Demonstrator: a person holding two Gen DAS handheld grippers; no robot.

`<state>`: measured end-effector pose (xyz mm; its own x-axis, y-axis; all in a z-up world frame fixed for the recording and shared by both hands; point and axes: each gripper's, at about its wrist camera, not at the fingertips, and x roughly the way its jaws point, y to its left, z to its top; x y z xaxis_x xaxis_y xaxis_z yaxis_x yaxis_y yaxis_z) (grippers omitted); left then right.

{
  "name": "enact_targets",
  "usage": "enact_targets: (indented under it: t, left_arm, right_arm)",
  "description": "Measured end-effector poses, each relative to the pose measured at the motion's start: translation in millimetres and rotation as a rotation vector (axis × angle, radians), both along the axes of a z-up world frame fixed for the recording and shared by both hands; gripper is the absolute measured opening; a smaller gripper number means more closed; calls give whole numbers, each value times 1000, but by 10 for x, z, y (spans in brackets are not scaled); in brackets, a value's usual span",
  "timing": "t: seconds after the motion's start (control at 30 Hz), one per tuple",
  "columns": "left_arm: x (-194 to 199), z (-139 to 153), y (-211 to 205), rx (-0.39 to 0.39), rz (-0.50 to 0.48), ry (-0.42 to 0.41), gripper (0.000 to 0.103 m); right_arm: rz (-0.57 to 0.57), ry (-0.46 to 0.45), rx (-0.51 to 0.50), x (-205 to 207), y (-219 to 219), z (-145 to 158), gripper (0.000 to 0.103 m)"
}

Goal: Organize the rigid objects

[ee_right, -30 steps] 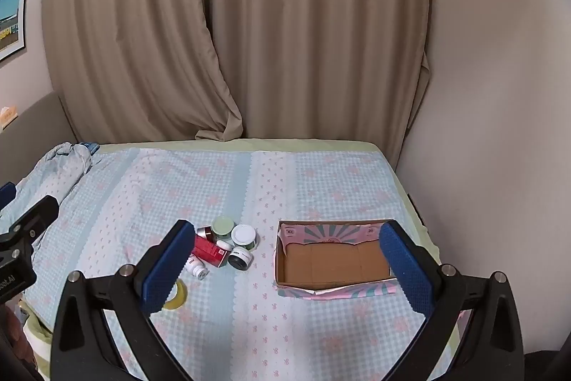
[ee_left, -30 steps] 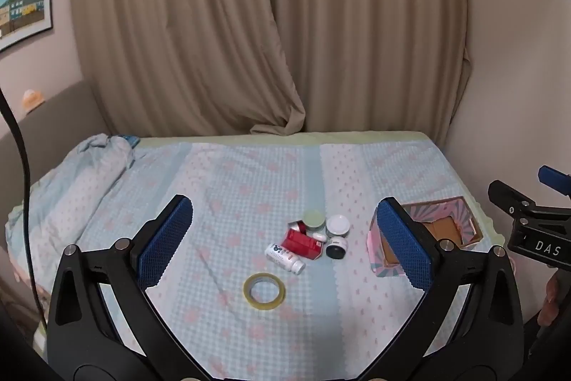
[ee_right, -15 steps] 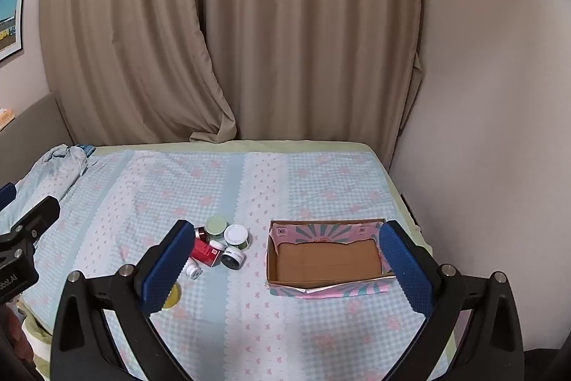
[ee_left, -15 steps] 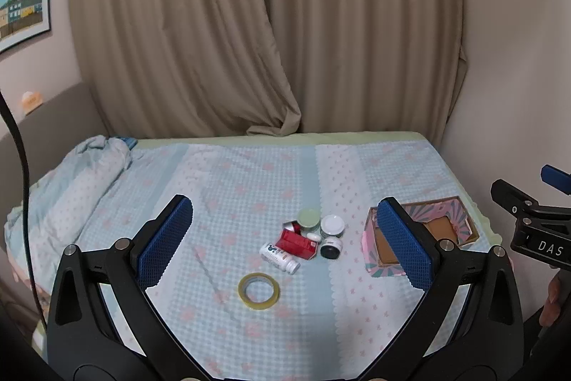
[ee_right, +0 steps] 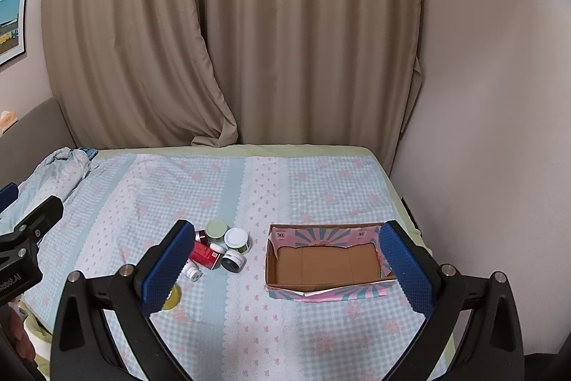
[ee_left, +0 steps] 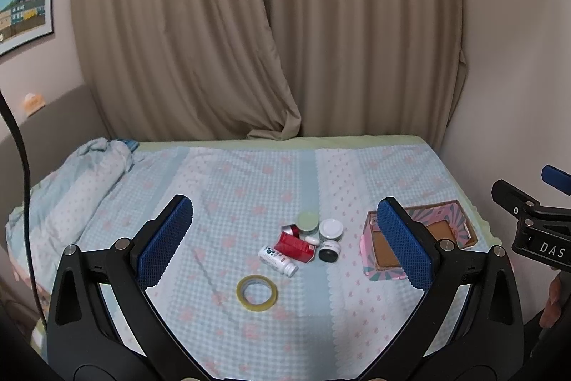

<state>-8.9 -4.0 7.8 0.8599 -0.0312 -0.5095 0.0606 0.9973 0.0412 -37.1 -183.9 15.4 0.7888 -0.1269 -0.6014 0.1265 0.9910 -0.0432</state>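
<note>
Left wrist view: left gripper (ee_left: 285, 238) held high above the bed, jaws spread wide, nothing between them; below it a tight cluster on the bedspread (ee_left: 221, 188): green-lidded jar (ee_left: 308, 221), white-lidded jar (ee_left: 331, 229), black jar (ee_left: 329, 251), red box (ee_left: 295, 247), white bottle (ee_left: 277, 260) lying on its side; tape roll (ee_left: 256, 288) lies apart, nearer the camera; cardboard box (ee_left: 460, 220) sits to the right, partly hidden by the right-hand finger; right gripper's body shows at the frame edge.

Risk, judged: items touch or nearly touch, so a wide-open descent on one could shove its neighbours; the lying bottle may roll on soft fabric; flat tape roll gives little to pinch and a finger could snag the cloth.

Right wrist view: right gripper (ee_right: 285, 263) also released, jaws fully apart, empty, hovering over the bed's near side; cardboard box (ee_right: 323, 281) open and empty, one near flap sagging outward; same cluster to its left, black jar (ee_right: 233, 260) closest to the box; tape roll (ee_right: 171, 297) mostly hidden behind the left finger.

Risk, judged: box is light and on bedding; a drop against its wall could tip or slide it; both grippers converging on the cluster could collide.
</note>
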Motion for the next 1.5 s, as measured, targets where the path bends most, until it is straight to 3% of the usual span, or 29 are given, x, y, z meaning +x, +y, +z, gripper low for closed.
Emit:
enact_targets:
  t: [1.5]
  left_arm:
    - [-26, 23, -116, -9, -4, 1, 102]
  right_arm:
    - [11, -10, 10, -55, -38, -122, 103]
